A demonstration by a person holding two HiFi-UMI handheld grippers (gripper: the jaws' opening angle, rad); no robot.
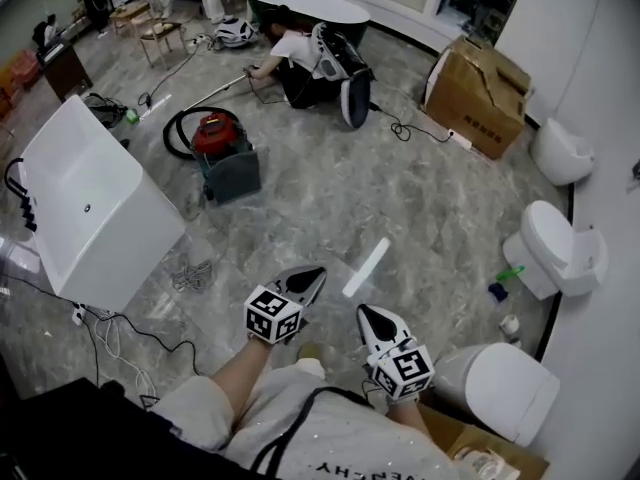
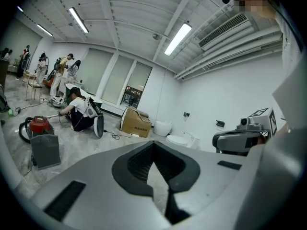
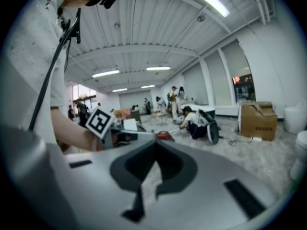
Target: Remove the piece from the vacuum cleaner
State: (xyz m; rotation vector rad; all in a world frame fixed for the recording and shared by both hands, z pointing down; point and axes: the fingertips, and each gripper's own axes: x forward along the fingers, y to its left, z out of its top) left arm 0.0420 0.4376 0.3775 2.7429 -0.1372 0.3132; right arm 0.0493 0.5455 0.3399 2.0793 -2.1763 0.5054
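The round red vacuum cleaner (image 1: pixel 217 135) sits on the grey stone floor (image 1: pixel 330 198), far ahead of both grippers and off to the left. The left gripper (image 1: pixel 312 273) is the nearer one, but it is well apart from the vacuum too. The right gripper (image 1: pixel 372 317) is beside it. Both are squeezed tight with nothing between the jaws. A black hose (image 1: pixel 176 140) curls at the vacuum's left side (which part is the piece, I cannot tell). I think the hands must go forward and left first.
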